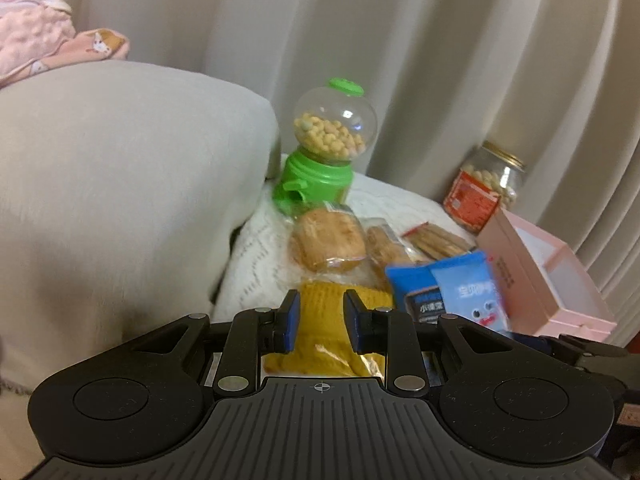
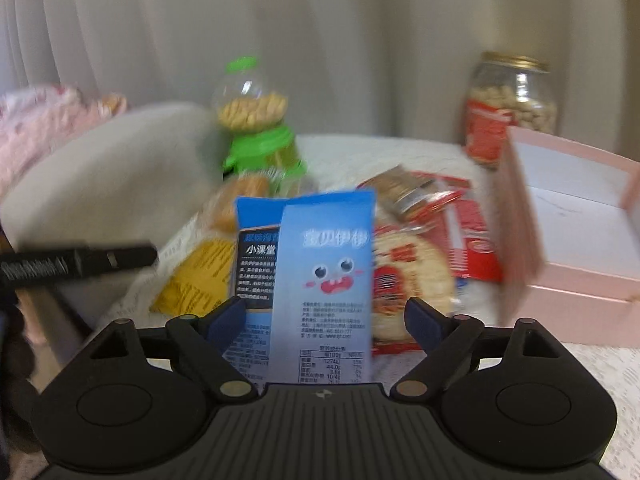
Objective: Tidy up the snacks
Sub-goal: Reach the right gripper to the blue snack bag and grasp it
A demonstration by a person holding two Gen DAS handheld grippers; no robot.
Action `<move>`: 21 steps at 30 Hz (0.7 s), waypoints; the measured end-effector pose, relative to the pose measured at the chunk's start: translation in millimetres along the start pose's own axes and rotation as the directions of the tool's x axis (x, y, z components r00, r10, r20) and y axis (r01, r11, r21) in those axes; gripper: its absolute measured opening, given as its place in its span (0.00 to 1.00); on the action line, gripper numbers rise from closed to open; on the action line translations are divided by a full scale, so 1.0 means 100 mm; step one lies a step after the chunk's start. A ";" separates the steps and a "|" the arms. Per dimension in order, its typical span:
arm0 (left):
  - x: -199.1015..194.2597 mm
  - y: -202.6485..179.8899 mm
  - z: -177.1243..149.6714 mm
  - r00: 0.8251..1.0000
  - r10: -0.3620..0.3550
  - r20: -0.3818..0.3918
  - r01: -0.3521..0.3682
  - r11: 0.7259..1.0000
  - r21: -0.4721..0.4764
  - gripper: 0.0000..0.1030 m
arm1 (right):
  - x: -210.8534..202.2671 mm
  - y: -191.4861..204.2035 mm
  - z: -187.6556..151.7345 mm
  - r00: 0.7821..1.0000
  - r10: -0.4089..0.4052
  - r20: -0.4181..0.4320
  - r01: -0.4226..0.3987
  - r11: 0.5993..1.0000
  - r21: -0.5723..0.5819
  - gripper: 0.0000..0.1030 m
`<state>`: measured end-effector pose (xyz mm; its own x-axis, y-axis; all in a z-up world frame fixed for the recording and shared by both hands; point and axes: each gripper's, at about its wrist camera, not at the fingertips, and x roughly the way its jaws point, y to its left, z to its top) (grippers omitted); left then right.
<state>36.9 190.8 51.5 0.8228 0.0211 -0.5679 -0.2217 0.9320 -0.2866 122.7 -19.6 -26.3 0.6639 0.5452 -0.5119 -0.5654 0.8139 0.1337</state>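
The snacks lie heaped on a white knitted cloth [image 1: 256,264]: a yellow packet [image 1: 324,320], wrapped biscuits [image 1: 328,244], red-printed rice crackers [image 2: 408,276] and two blue packets [image 2: 324,280]. The left gripper [image 1: 322,316] has its jaws drawn close with the yellow packet between them; whether they press it I cannot tell. The right gripper [image 2: 324,320] stands with jaws wide, the blue packets between them and clear of both pads. A pink box [image 2: 580,232] sits open at right. Far behind stand a green candy dispenser [image 1: 320,152] and a glass jar [image 2: 512,108].
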 end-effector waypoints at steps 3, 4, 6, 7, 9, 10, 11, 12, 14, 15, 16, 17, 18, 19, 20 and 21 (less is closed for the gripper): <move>0.13 -0.01 0.00 0.999 -0.003 -0.037 0.004 1.000 0.016 0.27 | 0.02 0.07 0.01 1.000 -0.001 -0.016 0.001 1.000 -0.013 0.87; 0.17 -0.02 -0.01 0.999 -0.003 -0.045 0.004 1.000 0.025 0.27 | -0.01 0.05 0.00 1.000 0.014 -0.022 -0.014 1.000 -0.005 0.81; 0.23 -0.05 -0.03 0.999 0.000 -0.054 0.001 0.999 0.033 0.27 | -0.12 -0.01 -0.04 0.998 0.045 -0.049 -0.044 0.999 0.021 0.67; 0.24 -0.06 -0.05 0.999 0.002 -0.054 0.000 0.999 0.032 0.27 | -0.18 -0.07 -0.08 0.997 0.048 -0.060 -0.047 0.998 0.031 0.52; 0.27 -0.04 -0.06 0.999 0.016 -0.051 -0.016 1.000 0.016 0.27 | -0.33 -0.19 -0.13 0.996 0.057 -0.071 -0.053 0.997 0.056 0.42; 0.27 -0.03 -0.06 0.999 0.021 -0.048 -0.021 1.000 0.008 0.27 | -0.41 -0.27 -0.18 0.996 0.051 -0.077 -0.046 0.997 0.070 0.33; 0.26 -0.03 -0.06 0.999 0.017 -0.046 -0.017 1.000 0.001 0.27 | -0.49 -0.37 -0.22 0.996 0.039 -0.083 -0.032 0.996 0.082 0.32; 0.26 -0.04 -0.06 0.999 0.007 -0.048 -0.007 1.000 0.000 0.27 | -0.55 -0.45 -0.26 0.996 0.017 -0.083 -0.009 0.995 0.096 0.32; 0.26 -0.11 -0.06 0.998 -0.024 -0.062 0.025 1.000 0.011 0.27 | -0.65 -0.62 -0.36 0.996 -0.049 -0.080 0.058 0.991 0.118 0.32; 0.27 -0.18 -0.07 0.996 -0.045 -0.073 0.047 0.999 0.023 0.28 | -0.68 -0.68 -0.39 0.994 -0.075 -0.078 0.084 0.989 0.122 0.32; 0.27 -0.24 -0.07 0.995 -0.062 -0.079 0.065 0.997 0.033 0.28 | -0.71 -0.72 -0.42 0.993 -0.089 -0.073 0.098 0.987 0.127 0.33; 0.26 -0.31 -0.08 0.992 -0.086 -0.089 0.090 0.995 0.043 0.28 | -0.72 -0.74 -0.43 0.994 -0.081 -0.071 0.091 0.986 0.139 0.36; 0.26 -0.35 -0.08 0.990 -0.102 -0.094 0.107 0.993 0.047 0.28 | -0.72 -0.75 -0.44 0.996 -0.062 -0.069 0.073 0.985 0.159 0.49; 0.24 -0.40 -0.07 0.989 -0.113 -0.097 0.119 0.992 0.051 0.28 | -0.73 -0.74 -0.44 0.998 -0.036 -0.058 0.047 0.982 0.184 0.65; 0.22 -0.43 -0.06 0.989 -0.114 -0.091 0.119 0.991 0.056 0.28 | -0.73 -0.71 -0.43 0.999 -0.007 -0.038 0.014 0.979 0.206 0.71; 0.19 -0.43 -0.04 0.991 -0.104 -0.079 0.109 0.992 0.062 0.28 | -0.72 -0.66 -0.42 1.000 0.020 -0.020 -0.015 0.976 0.217 0.77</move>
<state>60.1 149.4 50.2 0.7977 -0.1045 -0.5939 -0.0976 0.9495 -0.2982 91.0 -121.1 -34.0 0.6427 0.5568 -0.5262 -0.4554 0.8300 0.3222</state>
